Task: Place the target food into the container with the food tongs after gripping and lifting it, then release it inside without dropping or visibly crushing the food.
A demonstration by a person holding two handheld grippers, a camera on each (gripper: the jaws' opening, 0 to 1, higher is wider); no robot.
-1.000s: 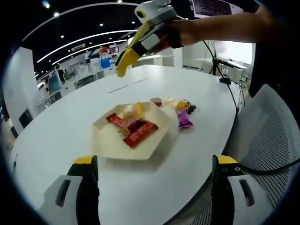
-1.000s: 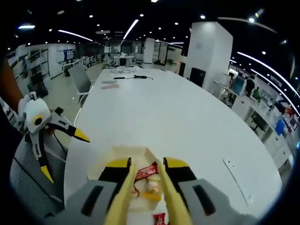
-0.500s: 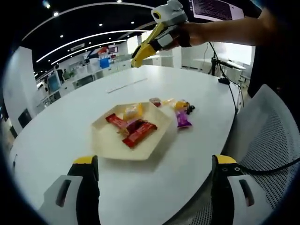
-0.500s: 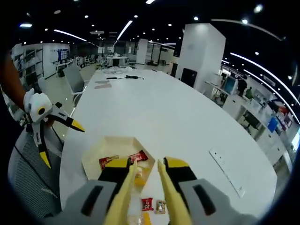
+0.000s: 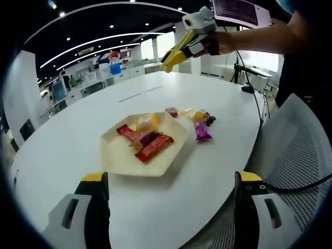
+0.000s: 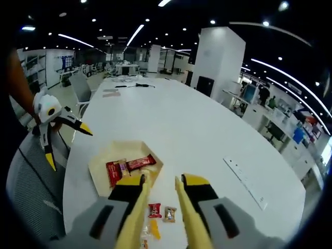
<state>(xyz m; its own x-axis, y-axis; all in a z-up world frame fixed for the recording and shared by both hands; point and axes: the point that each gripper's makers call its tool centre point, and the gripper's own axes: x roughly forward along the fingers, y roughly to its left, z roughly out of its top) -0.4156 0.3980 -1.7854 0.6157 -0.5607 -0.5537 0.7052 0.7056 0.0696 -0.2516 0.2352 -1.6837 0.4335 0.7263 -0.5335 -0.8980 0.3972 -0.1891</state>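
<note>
A cream hexagonal tray (image 5: 116, 155) (image 6: 99, 167) lies on the white table and holds red bars (image 5: 154, 145) (image 6: 129, 165) and a yellow candy (image 5: 147, 122). Beside it on the table lie a small red candy (image 5: 171, 111) (image 6: 154, 210), a yellow one (image 6: 154, 228) and a purple packet (image 5: 202, 130). My right gripper (image 6: 162, 181) (image 5: 168, 63) hangs high above the table, shut on the yellow food tongs (image 6: 139, 210); the tongs' arms stand apart with nothing between them. My left gripper (image 5: 171, 177) (image 6: 70, 150) is wide open near the table edge.
A grey mesh chair (image 5: 298, 150) (image 6: 26, 192) stands at the table's near edge. A thin white strip (image 5: 140, 93) (image 6: 244, 181) lies further along the table, and a black cable (image 5: 249, 89) runs off its far side. A person's arm (image 5: 259, 36) holds the right gripper.
My right gripper has lifted and drawn back from over the tray, with the tongs empty. The yellow candy now lies in the tray. The left gripper has stayed put.
</note>
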